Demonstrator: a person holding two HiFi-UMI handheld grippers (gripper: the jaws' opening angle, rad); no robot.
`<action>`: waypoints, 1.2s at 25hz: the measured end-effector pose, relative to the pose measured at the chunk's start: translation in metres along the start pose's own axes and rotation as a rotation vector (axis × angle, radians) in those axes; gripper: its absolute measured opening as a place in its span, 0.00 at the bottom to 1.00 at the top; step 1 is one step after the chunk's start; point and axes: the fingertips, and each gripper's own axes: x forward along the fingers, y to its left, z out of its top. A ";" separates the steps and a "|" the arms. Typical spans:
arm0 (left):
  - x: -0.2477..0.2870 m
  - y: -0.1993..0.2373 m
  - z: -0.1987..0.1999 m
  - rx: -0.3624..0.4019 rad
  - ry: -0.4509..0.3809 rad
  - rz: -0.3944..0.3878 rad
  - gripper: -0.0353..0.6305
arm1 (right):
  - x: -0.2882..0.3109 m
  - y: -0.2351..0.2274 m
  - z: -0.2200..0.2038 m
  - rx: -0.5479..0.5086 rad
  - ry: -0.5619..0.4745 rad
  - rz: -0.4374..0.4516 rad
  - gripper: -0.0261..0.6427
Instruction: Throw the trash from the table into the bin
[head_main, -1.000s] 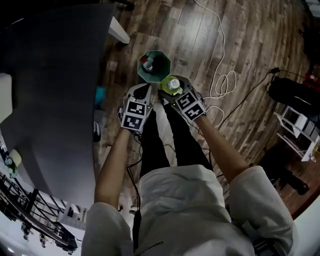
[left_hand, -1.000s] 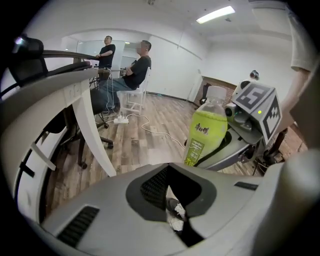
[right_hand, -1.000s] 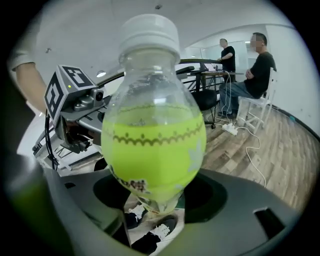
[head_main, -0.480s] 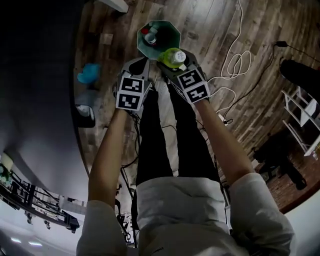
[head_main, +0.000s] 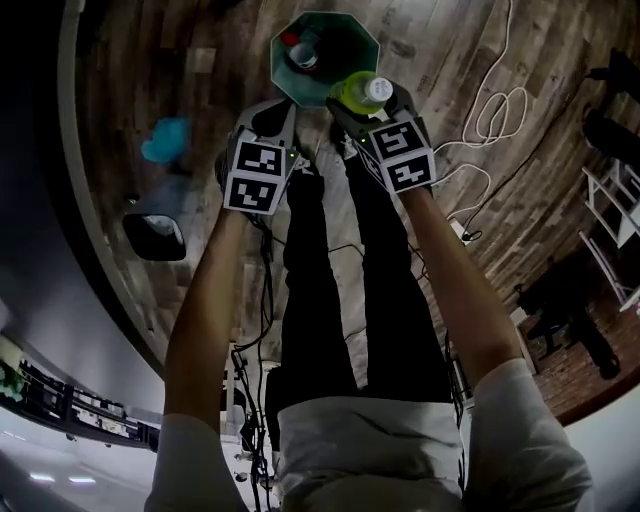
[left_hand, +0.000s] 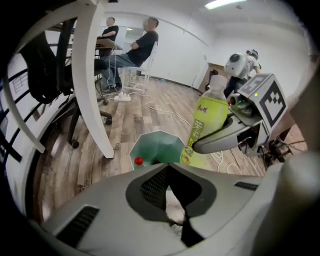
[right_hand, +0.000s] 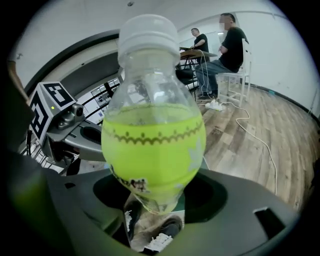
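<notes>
- Clamping a clear plastic bottle of yellow-green drink with a white cap (right_hand: 152, 140) in the right gripper (right_hand: 152, 210); jaws spread wide, pressed on the bottle's lower body.
- Holding that bottle (head_main: 362, 92) roughly upright, cap up, above the near right rim of a teal-green octagonal bin (head_main: 345, 45); not inside it yet.
- From the left gripper view: bottle base (left_hand: 207, 125) over the bin's right edge (left_hand: 150, 145), with one right gripper (left_hand: 220, 137) jaw wrapped across its front.
- In the bin already: a red-capped item (head_main: 290, 40) and a second bottle-like piece (head_main: 305, 58); too small to say more.
- Left gripper (left_hand: 172, 200): jaws closed together, nothing visible between the pads.
- In the head view, left gripper (head_main: 272, 110) just beside the right gripper (head_main: 368, 105), at the bin's near rim, both pointing steeply down.
- Bin standing on a wood-plank floor (head_main: 450, 40), white cable (head_main: 495, 110) looped to its right, edge of a dark round table (head_main: 40, 150) at left.
</notes>
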 end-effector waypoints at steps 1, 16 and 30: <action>0.009 -0.001 -0.005 0.022 0.007 -0.004 0.09 | 0.007 -0.003 -0.004 -0.008 0.002 -0.007 0.51; 0.070 0.008 -0.047 -0.024 0.034 -0.034 0.09 | 0.099 -0.032 -0.053 -0.109 0.057 -0.108 0.52; 0.069 -0.009 -0.043 0.048 0.075 -0.109 0.09 | 0.093 -0.033 -0.068 0.008 0.068 -0.141 0.61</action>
